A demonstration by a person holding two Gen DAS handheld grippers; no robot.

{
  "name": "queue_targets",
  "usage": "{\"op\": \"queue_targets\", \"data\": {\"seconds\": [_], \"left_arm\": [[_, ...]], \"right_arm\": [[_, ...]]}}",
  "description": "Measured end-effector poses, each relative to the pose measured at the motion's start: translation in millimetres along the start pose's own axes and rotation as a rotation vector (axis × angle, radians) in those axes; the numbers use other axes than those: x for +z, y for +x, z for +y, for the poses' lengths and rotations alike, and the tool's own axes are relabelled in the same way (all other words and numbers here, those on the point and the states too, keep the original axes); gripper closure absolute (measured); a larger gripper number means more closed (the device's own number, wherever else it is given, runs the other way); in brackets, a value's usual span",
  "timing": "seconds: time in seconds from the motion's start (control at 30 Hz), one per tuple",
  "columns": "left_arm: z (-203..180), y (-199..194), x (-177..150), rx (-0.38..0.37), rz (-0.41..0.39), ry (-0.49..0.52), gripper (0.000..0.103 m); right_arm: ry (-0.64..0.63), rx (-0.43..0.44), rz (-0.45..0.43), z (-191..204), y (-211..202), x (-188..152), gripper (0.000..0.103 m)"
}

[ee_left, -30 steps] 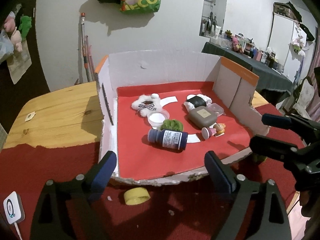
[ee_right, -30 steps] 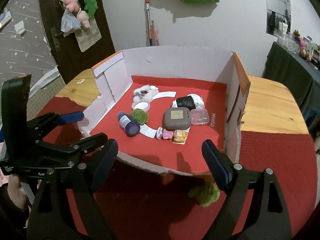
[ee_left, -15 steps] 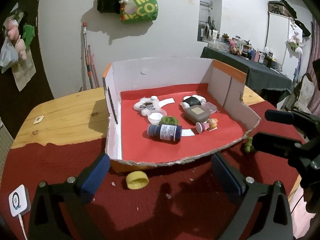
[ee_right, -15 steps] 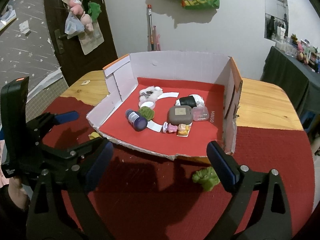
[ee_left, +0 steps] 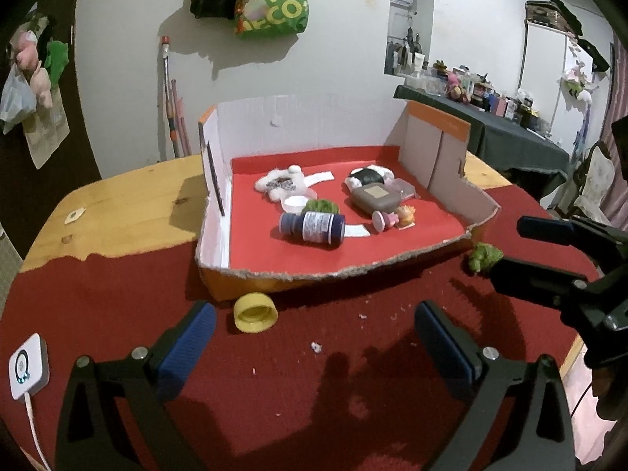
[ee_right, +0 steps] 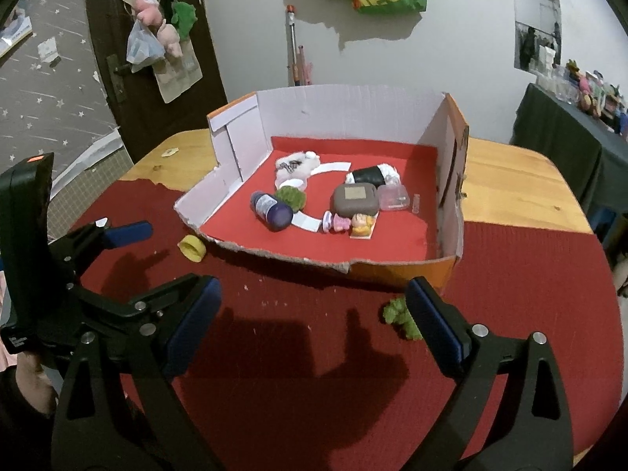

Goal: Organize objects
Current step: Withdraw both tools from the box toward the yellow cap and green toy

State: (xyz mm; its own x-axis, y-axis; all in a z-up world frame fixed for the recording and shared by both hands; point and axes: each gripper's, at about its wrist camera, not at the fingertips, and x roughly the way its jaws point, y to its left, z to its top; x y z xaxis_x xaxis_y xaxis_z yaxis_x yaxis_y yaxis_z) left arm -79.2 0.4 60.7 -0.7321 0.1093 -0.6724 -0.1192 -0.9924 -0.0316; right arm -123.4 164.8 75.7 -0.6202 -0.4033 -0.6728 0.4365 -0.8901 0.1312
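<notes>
Surface: wooden table (ee_left: 129, 204), near half under a red cloth (ee_left: 314, 392); white wall behind.
Left gripper (ee_left: 314, 337): jaws spread wide, nothing between them; hovering over the red cloth, aimed at the torn front edge of the box.
Right gripper (ee_right: 312, 314): jaws likewise wide apart and holding nothing; over the cloth, facing the box's front right corner.
Yellow cap (ee_left: 255, 312): on the cloth, just beside the box's front left corner, ahead of the left gripper's left finger.
Green fuzzy toy (ee_right: 400, 316): on the cloth outside the box, near its front right corner, partly hidden behind the right gripper's right finger (ee_right: 431, 325).
Cardboard box (ee_left: 306, 121): white walls, orange outer sides, red floor, front wall torn low.
Dark blue bottle (ee_left: 314, 227): lying on its side in the box, near the front.
Green pom-pom (ee_left: 322, 207): just behind the bottle, touching it.
White plush (ee_left: 280, 184): toward the back left of the box.
Brown case (ee_left: 375, 197): right of centre, a small clear box (ee_right: 392, 197) beside it.
Small figurines (ee_left: 394, 218): in front of the brown case.
White device (ee_left: 29, 365): on the cloth at far left, cable attached.
Green bag (ee_left: 274, 0): hanging on the wall.
</notes>
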Motion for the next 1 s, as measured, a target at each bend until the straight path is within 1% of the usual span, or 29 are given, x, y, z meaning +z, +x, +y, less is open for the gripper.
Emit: {"op": "queue_targets", "data": {"seconds": [0.5,0.77,0.87,1.0], "left_arm": [[11.1,13.6,-21.1,0.003,0.058,-0.045,0.0],[29.0,22.5,-22.3,0.055,0.083,-0.082,0.0],[34.7,25.4,-21.9,0.069,0.09,-0.088,0.0],[38.9,31.7,-19.1,0.083,0.104,-0.089,0.0]], "right_arm": [[0.04,-0.006,0.06,-10.5,16.3,-24.1,0.007],[0.089,-0.053,0.058,-32.6,16.5,-27.0,0.007],[0.114,-0.084,0.067,-45.8,19.7,-26.5,0.007],[0.116,-0.124,0.083,-56.3,26.2,-25.2,0.007]]}}
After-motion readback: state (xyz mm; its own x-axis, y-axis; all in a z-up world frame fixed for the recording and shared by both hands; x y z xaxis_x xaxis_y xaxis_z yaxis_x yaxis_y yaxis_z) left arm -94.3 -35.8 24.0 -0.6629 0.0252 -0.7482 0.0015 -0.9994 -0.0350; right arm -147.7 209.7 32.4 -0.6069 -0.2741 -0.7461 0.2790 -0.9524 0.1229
